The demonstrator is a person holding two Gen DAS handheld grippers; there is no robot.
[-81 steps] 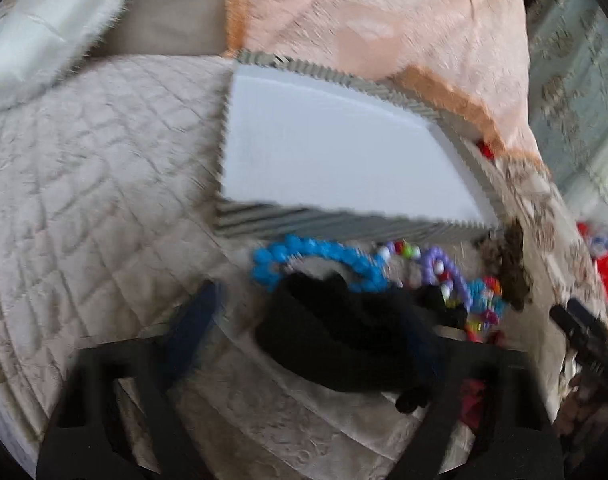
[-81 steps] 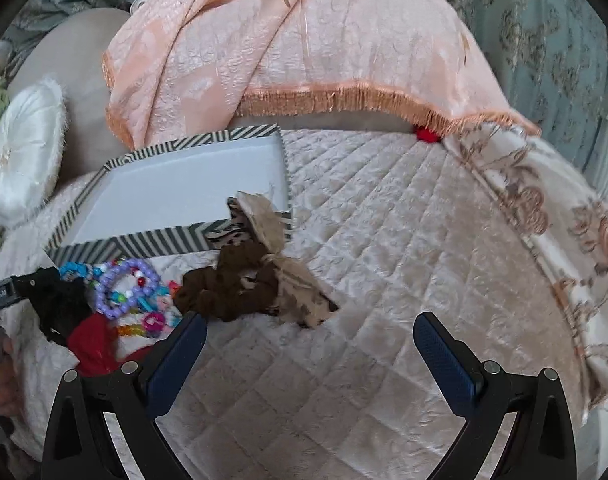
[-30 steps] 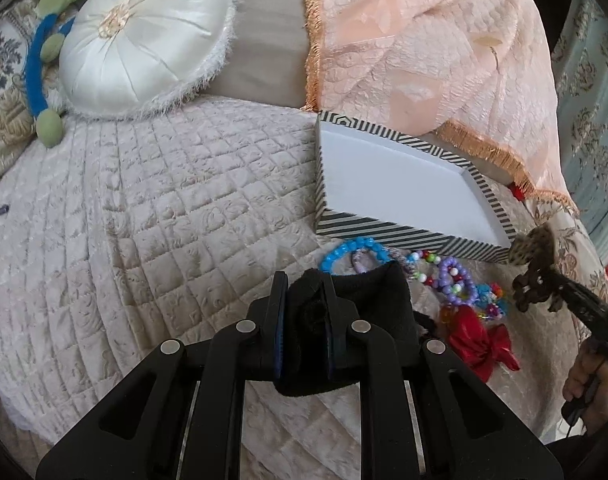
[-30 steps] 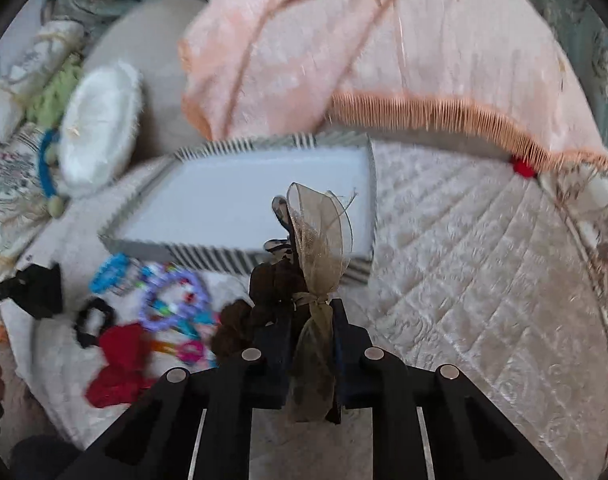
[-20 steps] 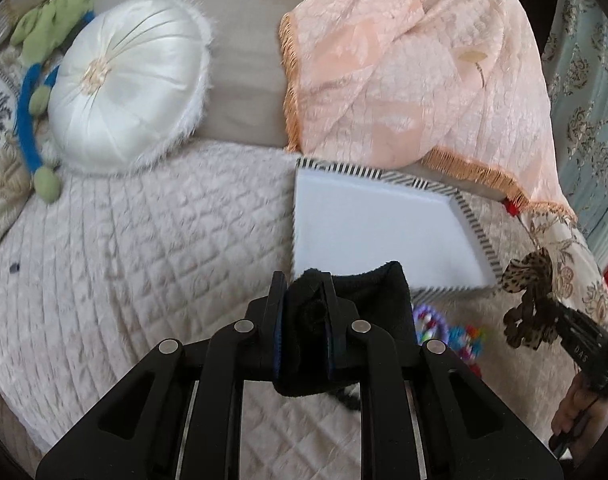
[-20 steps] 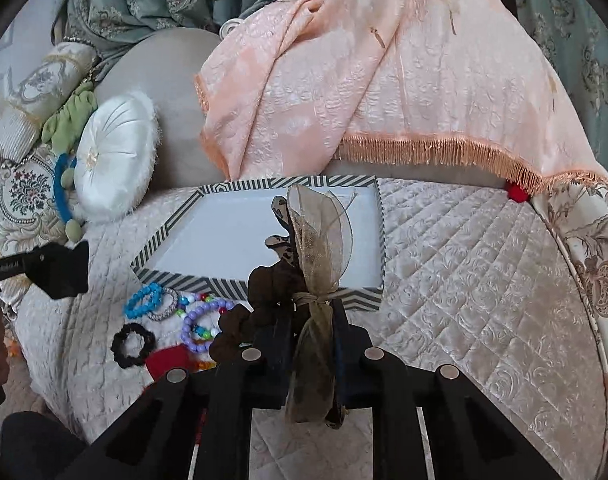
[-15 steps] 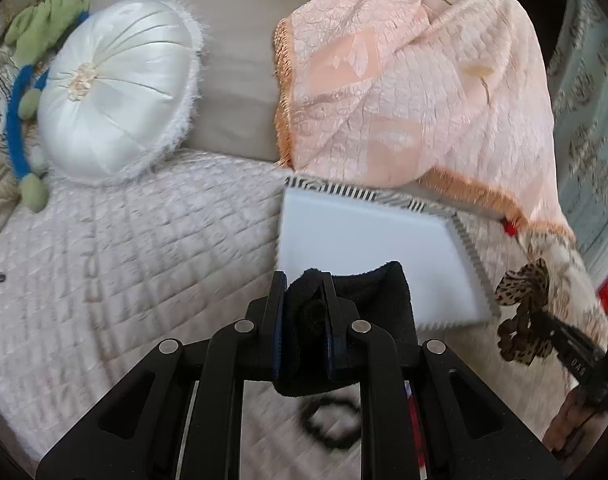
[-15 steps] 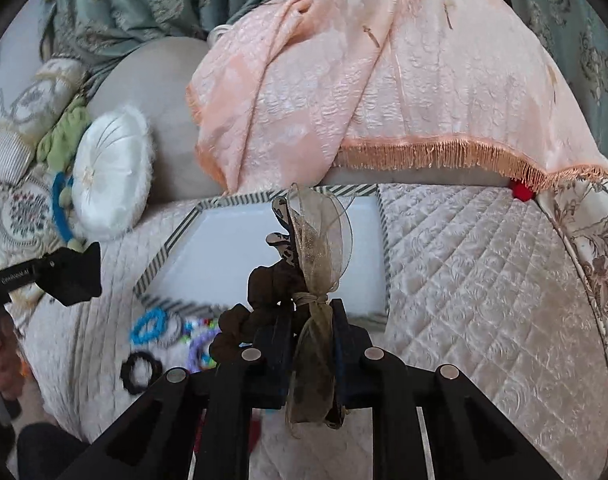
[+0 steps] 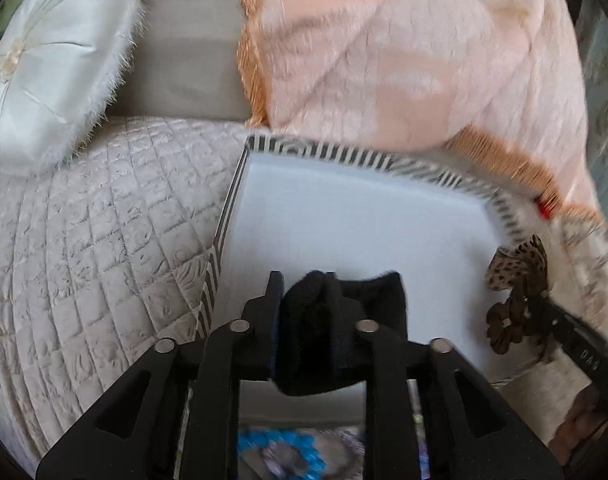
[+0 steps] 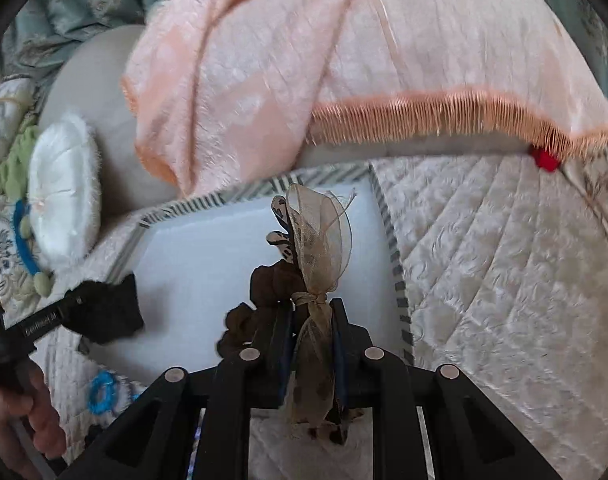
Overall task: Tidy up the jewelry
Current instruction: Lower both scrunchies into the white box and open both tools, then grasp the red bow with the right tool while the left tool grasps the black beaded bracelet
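The left gripper (image 9: 304, 320) is pinched tight on a black hair band (image 9: 343, 320), which bulges out between and beside the fingers; it hangs over the near left part of the box (image 9: 343, 216), a shallow white tray with a striped black-and-white rim, so that the soft band can probably drop straight inside once the grip loosens. The right gripper (image 10: 311, 336) is likewise clamped on a brown bow (image 10: 315, 248), gripping it at the knot, with the sheer ribbon loops standing up ahead of the fingers and the spotted tails hanging below; it sits over the near right part of the same box, close to the right rim. Held by the knot, the bow keeps its shape and is unlikely to slip.

The box lies on the quilted bed cover (image 9: 104, 220), its far edge against a peach blanket (image 9: 403, 60) with an orange fringe; its white floor looks bare from both views. A blue bead bracelet (image 10: 102, 392) and other blurred beads lie on the cover just outside the near edge of the box, not yet collected; a round white cushion (image 9: 52, 60) rests at the far left of the bed.

Both pieces seem ready for release; the risk is the fabric clinging to the pads.
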